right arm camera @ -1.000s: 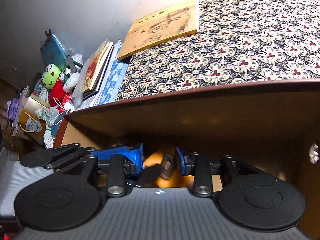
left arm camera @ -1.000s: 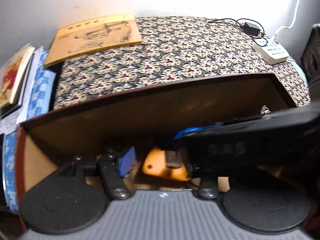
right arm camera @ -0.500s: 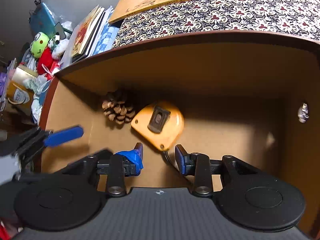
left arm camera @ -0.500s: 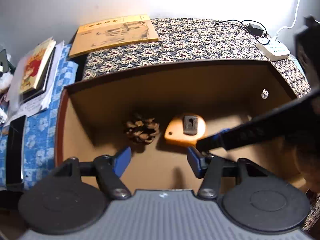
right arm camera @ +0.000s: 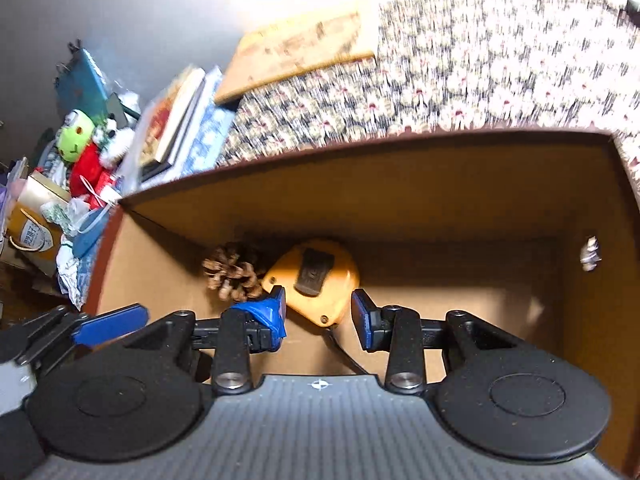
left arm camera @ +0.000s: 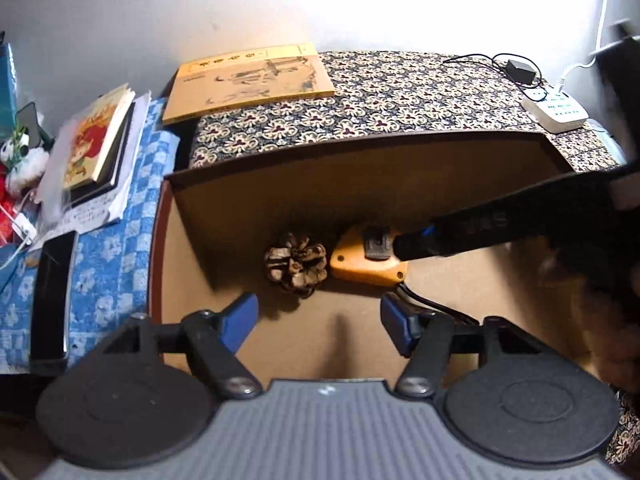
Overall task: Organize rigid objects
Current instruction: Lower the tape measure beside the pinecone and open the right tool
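Left wrist view: my left gripper (left arm camera: 320, 320) jaws gape wide and empty over the box (left arm camera: 360, 168); pine cone (left arm camera: 296, 263) and yellow tape measure (left arm camera: 366, 264) lie mid-frame. Right wrist view: my right gripper (right arm camera: 318, 314) jaws stand wide, straddling the tape measure's (right arm camera: 316, 276) near corner, gripping nothing.

White wall (left arm camera: 160, 8), patterned tablecloth (left arm camera: 400, 96)

yellow book (left arm camera: 248, 78), power strip (left arm camera: 557, 110), phone (left arm camera: 52, 298), plush toys (right arm camera: 86, 146)
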